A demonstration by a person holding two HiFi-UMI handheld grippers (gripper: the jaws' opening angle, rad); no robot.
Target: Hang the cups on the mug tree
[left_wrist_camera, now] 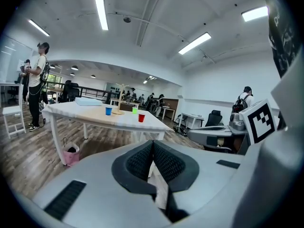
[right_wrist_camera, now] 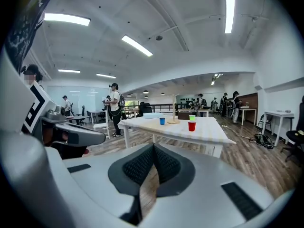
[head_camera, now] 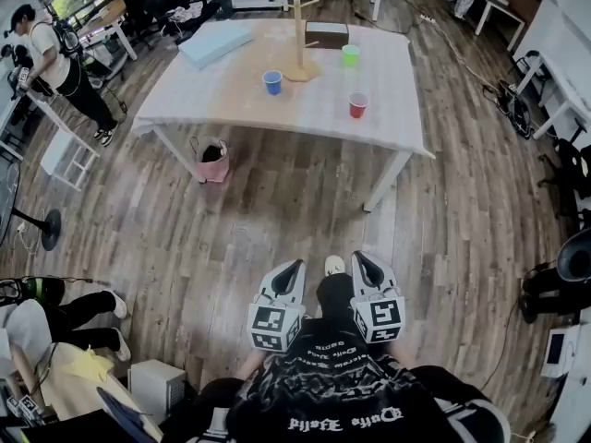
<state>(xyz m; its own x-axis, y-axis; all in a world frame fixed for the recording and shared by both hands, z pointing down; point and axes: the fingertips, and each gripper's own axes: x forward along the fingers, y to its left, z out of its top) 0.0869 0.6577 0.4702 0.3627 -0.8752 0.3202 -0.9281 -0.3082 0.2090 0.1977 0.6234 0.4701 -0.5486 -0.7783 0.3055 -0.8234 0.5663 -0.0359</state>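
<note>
Open plank floor lies btwn the person and the table; the left gripper & right gripper are held low and well short of its front edge, each w/ jaws pressed together, empty; the mug tree stands upright mid-table near the far edge; the blue cup is just beside its base, left; the green cup is to its right; the red cup is nearest the front edge; a pink bag sits by the front-left leg; only the head view shows a person on the floor; only the gripper views show the ceiling lights.
</note>
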